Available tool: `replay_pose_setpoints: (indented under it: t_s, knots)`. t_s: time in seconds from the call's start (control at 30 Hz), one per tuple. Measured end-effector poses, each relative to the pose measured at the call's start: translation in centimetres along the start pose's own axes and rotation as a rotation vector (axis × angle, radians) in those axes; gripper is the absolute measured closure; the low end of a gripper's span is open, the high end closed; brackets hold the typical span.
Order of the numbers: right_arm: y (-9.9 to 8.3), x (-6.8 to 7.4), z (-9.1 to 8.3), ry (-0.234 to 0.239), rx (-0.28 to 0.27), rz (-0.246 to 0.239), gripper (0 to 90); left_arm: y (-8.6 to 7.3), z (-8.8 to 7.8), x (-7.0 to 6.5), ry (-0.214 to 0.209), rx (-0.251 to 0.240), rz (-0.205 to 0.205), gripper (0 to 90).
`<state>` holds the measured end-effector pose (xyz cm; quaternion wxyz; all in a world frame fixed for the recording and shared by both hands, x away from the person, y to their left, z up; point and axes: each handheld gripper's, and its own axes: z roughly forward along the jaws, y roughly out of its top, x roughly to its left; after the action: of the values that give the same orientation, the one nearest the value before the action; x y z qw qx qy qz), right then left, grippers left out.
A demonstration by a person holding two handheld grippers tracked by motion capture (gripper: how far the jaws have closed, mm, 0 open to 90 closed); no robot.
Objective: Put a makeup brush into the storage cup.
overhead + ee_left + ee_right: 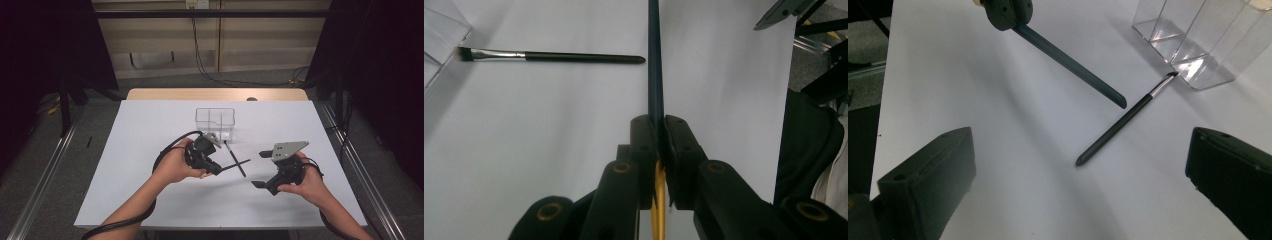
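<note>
Desk [150,190]: white top, wooden strip along its far edge; it carries everything below.
Clear box [215,122]: transparent, divided into compartments, upright toward the far middle of the desk; in the right gripper view [1198,45] its compartments look bare.
Left hand-held gripper [214,168]: held by the person's left hand [175,162] near the desk's centre, just in front of the clear box. In the left gripper view [658,145] the jaws are pressed together on a thin dark stick.
Right hand-held gripper [262,170]: held by the right hand [310,185] to the right of centre, grey plate on top. Its jaws stand wide apart with nothing between them; the right gripper view [1078,180] shows bare desk in the gap.
Dark stick [655,65]: slim, dark blue-grey, with a yellow part showing behind the jaws; it juts out from the left jaws toward the right hand-held gripper [1073,67], its free end raised off the desk.
Brush [234,157]: black handle, silver ferrule, dark bristles; it lies flat on the desk, bristle tip touching or just beside the box's near corner [1118,125], handle end pointing toward the person.
</note>
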<state>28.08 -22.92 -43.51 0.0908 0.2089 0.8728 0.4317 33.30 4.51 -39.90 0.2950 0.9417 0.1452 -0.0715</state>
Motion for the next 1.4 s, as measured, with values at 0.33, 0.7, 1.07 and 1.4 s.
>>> replay_pose_setpoints:
  t_s: [0.33,0.7,1.07,1.4]
  knots:
    - [1.1,-0.1,0.8,0.029,0.074,-0.010,12.3,0.4,0.3,-0.5,-0.030,0.004,0.014,83.8]
    - [2.3,-0.4,1.5,0.078,0.127,-0.039,31.5,1.2,0.8,-0.7,-0.050,0.013,0.034,83.8]
    - [3.4,-0.4,1.9,0.113,0.137,-0.095,44.1,1.6,0.8,-0.7,-0.071,0.025,0.062,83.8]
    - [3.6,-0.1,2.1,0.125,0.174,-0.148,54.5,1.8,1.2,-0.7,-0.083,0.024,0.070,83.8]
